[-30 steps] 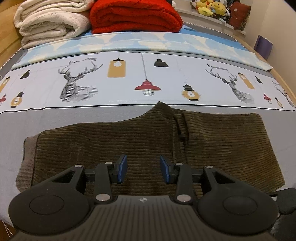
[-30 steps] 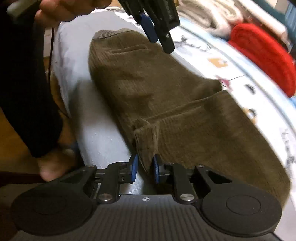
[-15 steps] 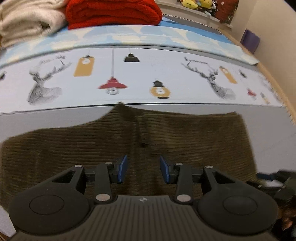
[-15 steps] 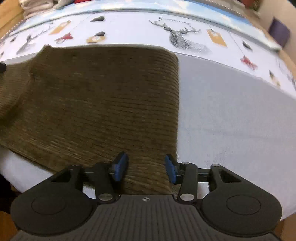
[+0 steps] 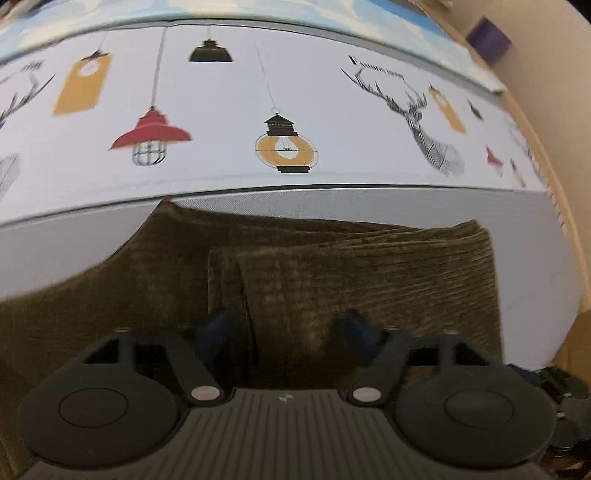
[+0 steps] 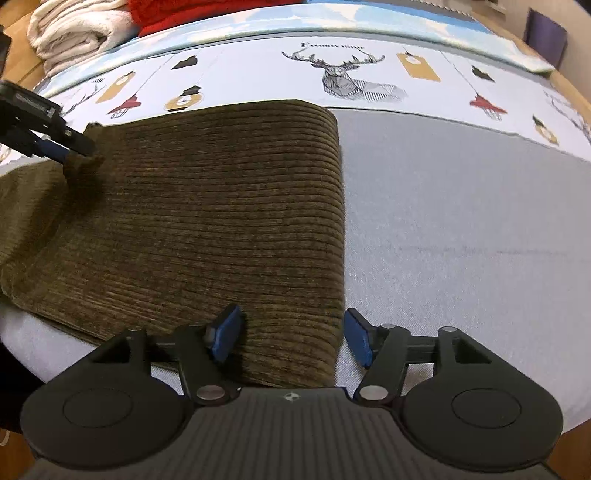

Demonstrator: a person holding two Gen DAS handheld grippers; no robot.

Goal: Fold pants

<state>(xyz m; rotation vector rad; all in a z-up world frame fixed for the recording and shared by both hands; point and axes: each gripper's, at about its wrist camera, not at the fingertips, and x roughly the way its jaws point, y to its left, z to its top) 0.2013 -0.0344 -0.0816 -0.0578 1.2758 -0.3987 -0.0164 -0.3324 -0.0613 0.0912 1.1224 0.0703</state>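
Observation:
The olive corduroy pants (image 6: 207, 221) lie folded on the grey bed sheet (image 6: 461, 229), with a folded edge on the right. My right gripper (image 6: 291, 339) is open, its blue pads straddling the near right corner of the pants. In the left wrist view my left gripper (image 5: 288, 332) is open low over the pants (image 5: 369, 280), either side of a raised fold of cloth. The left gripper also shows in the right wrist view (image 6: 70, 153), its tips at the cloth's far left part.
The printed bedcover with deer and lanterns (image 6: 354, 74) lies behind the pants. Folded white blankets (image 6: 74, 33) and a red blanket (image 6: 207, 11) sit at the far side. The bed's near edge drops off at the left (image 6: 22, 343).
Both grippers have come down close to the pants. The left has moved right and nearer to the middle fold and opened wider. The right has settled over the near right corner.

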